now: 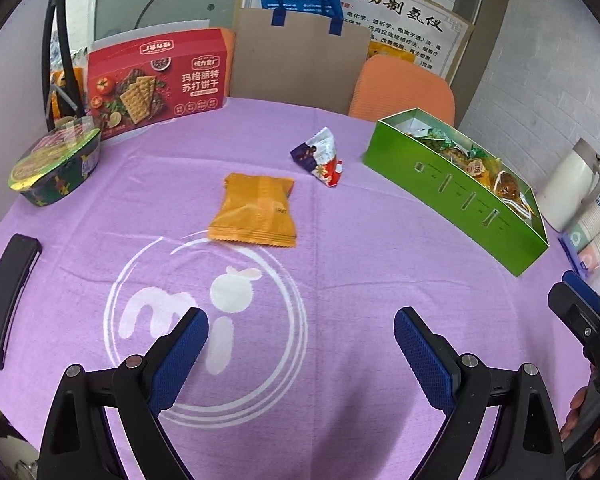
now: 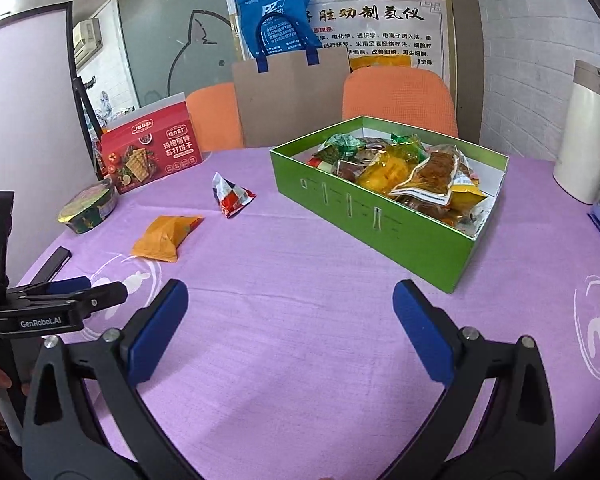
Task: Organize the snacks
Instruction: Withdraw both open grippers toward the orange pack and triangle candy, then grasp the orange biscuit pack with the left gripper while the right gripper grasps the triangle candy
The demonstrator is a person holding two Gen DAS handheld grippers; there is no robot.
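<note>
Purple tablecloth [image 2: 300, 280] covered the table; orange chairs [image 2: 398, 98] stood beyond. Left gripper [image 1: 300, 344], stamped "GenRobot.AI", and right gripper [image 2: 290, 320] were both spread, empty.

Two handheld grippers, both unloaded, jaws spread.

Left gripper [image 1: 300, 344]: black frame, blue textured pads [image 1: 180, 356], fingers wide apart with nothing between them, angled down and forward; seen side-on from the right wrist view [image 2: 66, 294]. Right gripper [image 2: 290, 320]: same build, blue pads [image 2: 420, 330] wide apart, nothing held; its tip shows at the left view's right edge [image 1: 580, 300], a hand [image 1: 584, 416] beneath it.
</note>
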